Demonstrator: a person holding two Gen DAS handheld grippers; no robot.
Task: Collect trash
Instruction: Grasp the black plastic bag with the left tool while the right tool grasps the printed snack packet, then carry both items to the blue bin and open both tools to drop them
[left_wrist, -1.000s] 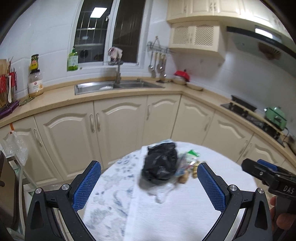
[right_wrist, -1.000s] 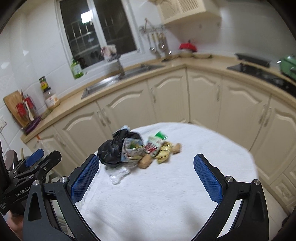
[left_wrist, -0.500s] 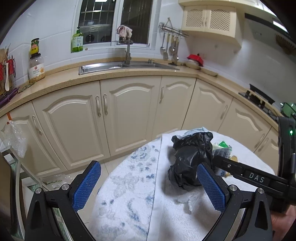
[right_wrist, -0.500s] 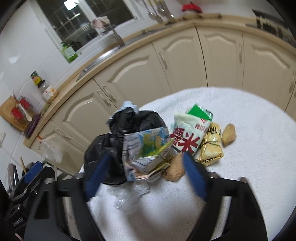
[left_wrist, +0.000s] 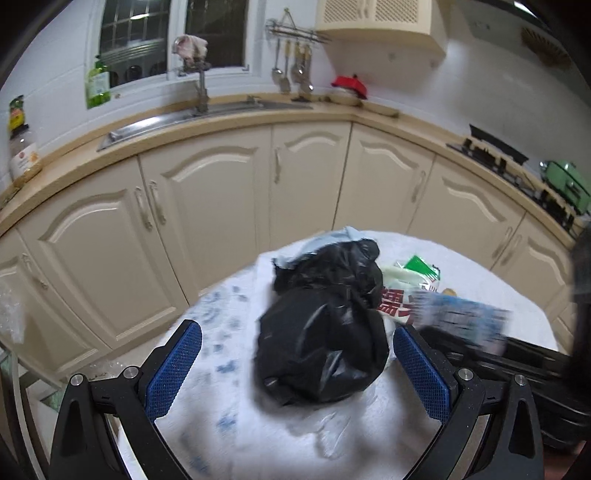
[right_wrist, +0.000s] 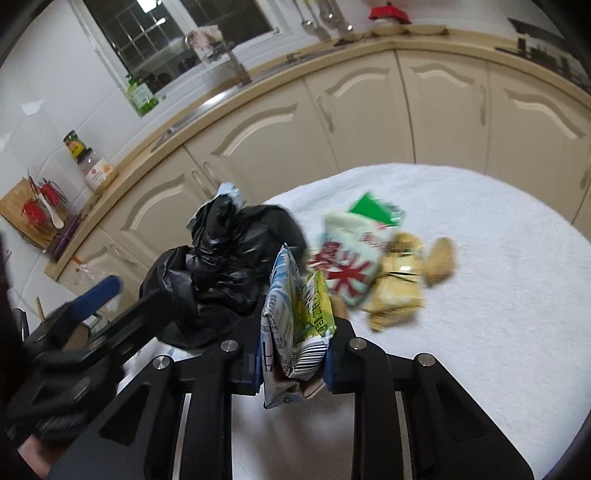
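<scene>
A black trash bag (left_wrist: 321, 328) lies crumpled on the round table with a white cloth (left_wrist: 480, 288). My left gripper (left_wrist: 295, 373) is open, its blue pads on either side of the bag's near end. My right gripper (right_wrist: 293, 365) is shut on a flattened blue-and-green drink carton (right_wrist: 295, 314) and holds it up beside the bag (right_wrist: 229, 266). The carton shows blurred in the left wrist view (left_wrist: 458, 317). A white-and-red snack packet (right_wrist: 351, 258), a yellow wrapper (right_wrist: 399, 284) and a brown lump (right_wrist: 441, 262) lie on the cloth (right_wrist: 498, 277) to the right.
Cream cabinets (left_wrist: 207, 206) and a counter with a sink (left_wrist: 207, 114) curve behind the table. A stove (left_wrist: 491, 151) sits at the right. A clear plastic scrap (left_wrist: 332, 432) lies near the bag. The left gripper appears at the left of the right wrist view (right_wrist: 92, 306).
My right gripper has closed on the carton and lifted it off the pile. My left gripper has moved in so its pads flank the black bag.
</scene>
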